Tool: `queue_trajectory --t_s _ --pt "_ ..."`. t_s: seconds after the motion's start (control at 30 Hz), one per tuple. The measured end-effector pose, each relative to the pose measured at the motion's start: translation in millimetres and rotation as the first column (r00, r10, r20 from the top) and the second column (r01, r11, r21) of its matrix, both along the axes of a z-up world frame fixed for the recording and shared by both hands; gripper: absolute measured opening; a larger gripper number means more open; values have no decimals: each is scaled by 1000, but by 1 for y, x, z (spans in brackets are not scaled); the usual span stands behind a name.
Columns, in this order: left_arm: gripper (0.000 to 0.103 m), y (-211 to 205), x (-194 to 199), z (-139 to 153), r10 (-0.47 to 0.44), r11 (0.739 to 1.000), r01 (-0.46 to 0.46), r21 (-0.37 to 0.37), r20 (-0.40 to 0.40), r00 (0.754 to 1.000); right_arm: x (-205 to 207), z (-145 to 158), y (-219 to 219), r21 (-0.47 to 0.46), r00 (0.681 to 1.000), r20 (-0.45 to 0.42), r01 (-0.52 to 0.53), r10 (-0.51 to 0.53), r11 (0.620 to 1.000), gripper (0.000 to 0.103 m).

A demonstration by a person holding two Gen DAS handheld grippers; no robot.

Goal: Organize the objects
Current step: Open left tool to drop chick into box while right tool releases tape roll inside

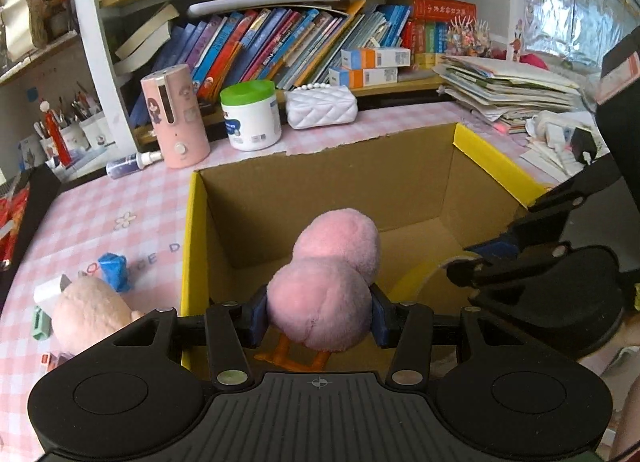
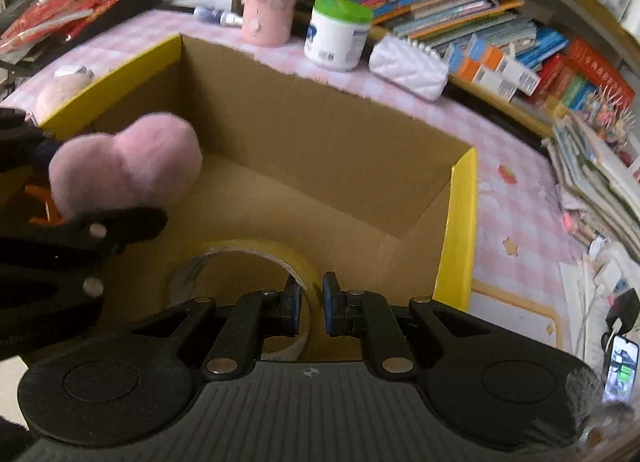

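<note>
Left hand-held gripper (image 1: 319, 316): pink plush (image 1: 320, 302); cardboard box (image 1: 340, 182); checked tablecloth (image 1: 100, 214)

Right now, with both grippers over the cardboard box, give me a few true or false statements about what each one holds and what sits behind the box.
1. The left gripper is clamped on a pink plush toy. True.
2. The right gripper is empty. False: it pinches the wall of a yellow tape roll.
3. The plush toy lies on the floor of the cardboard box. False: it is held above the box.
4. A white jar with a green lid stands behind the box, beside a pink cylinder. True.
</note>
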State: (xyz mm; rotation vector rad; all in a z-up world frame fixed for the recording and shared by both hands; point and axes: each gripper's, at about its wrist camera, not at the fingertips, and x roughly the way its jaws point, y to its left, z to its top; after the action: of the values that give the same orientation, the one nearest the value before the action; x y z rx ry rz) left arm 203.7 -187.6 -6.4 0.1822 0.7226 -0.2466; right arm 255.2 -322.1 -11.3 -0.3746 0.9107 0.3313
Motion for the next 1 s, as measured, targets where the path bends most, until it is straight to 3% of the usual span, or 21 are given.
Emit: queue_trajectory --t_s 0.63,0.77,0.87,1.0 --pt "50 -31 11 -8 -105 991 103 89 19 994 9 2 -28 -25 997 27 71 -71 997 10" --pt "54 -28 5 -4 -116 992 115 61 19 993 4 7 -28 -2 995 62 76 -75 997 17" --pt "61 -25 -5 3 -108 992 104 67 63 992 -3 15 -26 22 992 97 84 -85 996 32" --pt "62 -18 -17 13 -97 995 94 42 99 990 -14 25 -25 48 984 138 106 -111 993 39"
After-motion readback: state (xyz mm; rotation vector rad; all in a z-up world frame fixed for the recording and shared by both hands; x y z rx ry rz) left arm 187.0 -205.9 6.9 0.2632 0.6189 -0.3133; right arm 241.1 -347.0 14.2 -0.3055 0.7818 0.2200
